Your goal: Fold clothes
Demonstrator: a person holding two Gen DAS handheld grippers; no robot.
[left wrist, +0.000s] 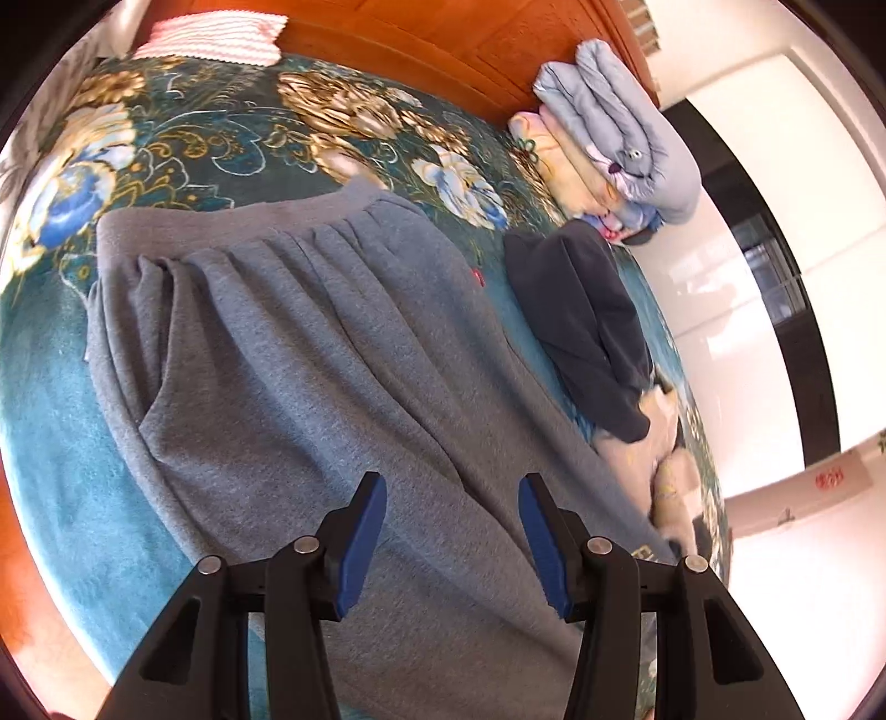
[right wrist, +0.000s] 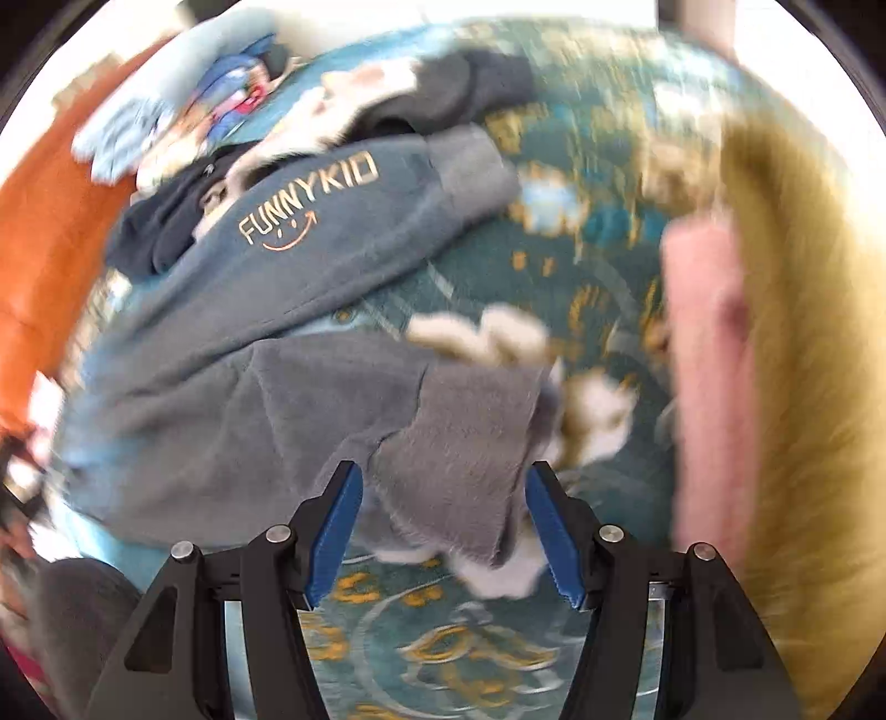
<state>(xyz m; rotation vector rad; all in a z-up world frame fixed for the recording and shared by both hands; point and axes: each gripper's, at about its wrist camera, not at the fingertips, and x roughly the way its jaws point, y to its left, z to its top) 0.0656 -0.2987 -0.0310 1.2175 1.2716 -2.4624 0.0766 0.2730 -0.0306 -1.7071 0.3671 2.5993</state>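
Grey sweatpants [left wrist: 310, 343] lie spread on the teal floral bedspread [left wrist: 183, 127], waistband at the far end. My left gripper [left wrist: 451, 487] hovers open over the upper leg area, blue pads apart, nothing between them. In the blurred right wrist view, the grey pants' leg end [right wrist: 443, 443] lies folded back with its fuzzy lining showing, and the other leg bears the print FUNNYKID [right wrist: 310, 199]. My right gripper [right wrist: 443, 482] is open just above that leg end, its fingers on either side of the cuff.
A dark navy garment [left wrist: 587, 321] lies to the right of the pants. Folded quilts [left wrist: 620, 138] are stacked against the orange wooden headboard [left wrist: 443, 39]. A striped pink pillow [left wrist: 216, 33] sits at the far left. The bed's right edge drops to a white floor [left wrist: 775, 183].
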